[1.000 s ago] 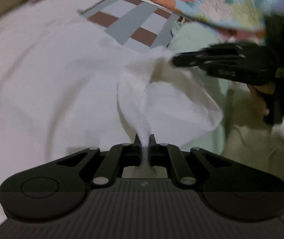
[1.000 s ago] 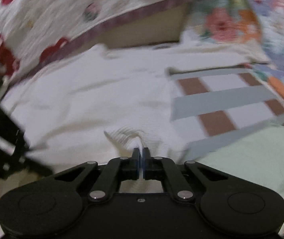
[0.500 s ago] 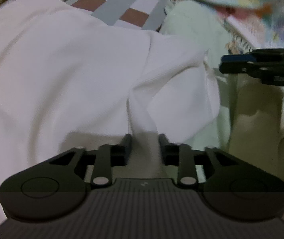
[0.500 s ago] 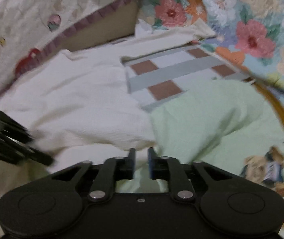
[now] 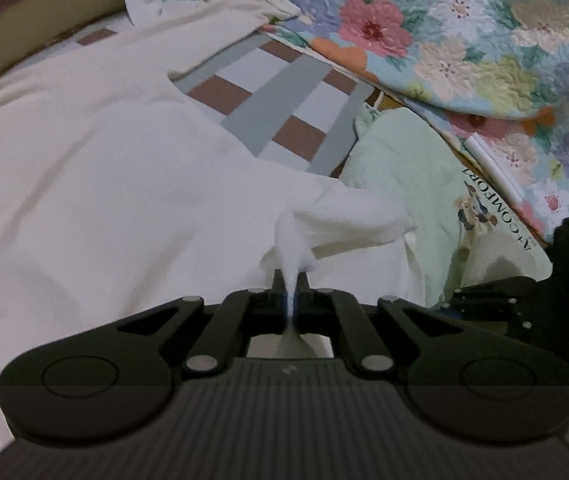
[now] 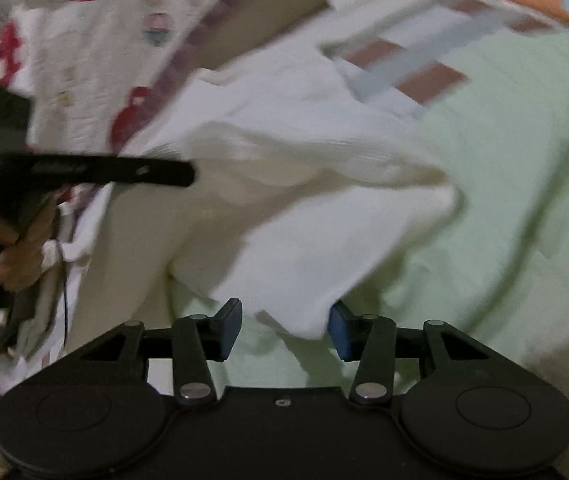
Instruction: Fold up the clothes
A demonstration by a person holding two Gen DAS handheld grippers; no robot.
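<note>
A white garment (image 5: 96, 184) lies spread over the bed. My left gripper (image 5: 290, 280) is shut on a pinched ridge of its near corner, which rises in a peak from the fingers. From the right wrist view that same gripper (image 6: 190, 174) comes in from the left, gripped by a hand (image 6: 16, 256). My right gripper (image 6: 284, 330) is open, its blue pads (image 6: 228, 326) wide apart. A loose flap of the white garment (image 6: 304, 240) hangs just ahead of the pads, touching neither. The right gripper's body (image 5: 524, 296) shows low right in the left wrist view.
A pale green shirt (image 5: 408, 168) with a printed picture lies under and right of the white garment. Behind it are a brown-and-grey checked sheet (image 5: 276, 104) and a floral quilt (image 5: 464, 20). A white cover with red motifs (image 6: 96, 40) stands at the left.
The right gripper let go of the white garment and opened wide. The left gripper opened for a moment, then shut again on the fabric nearer the corner.
</note>
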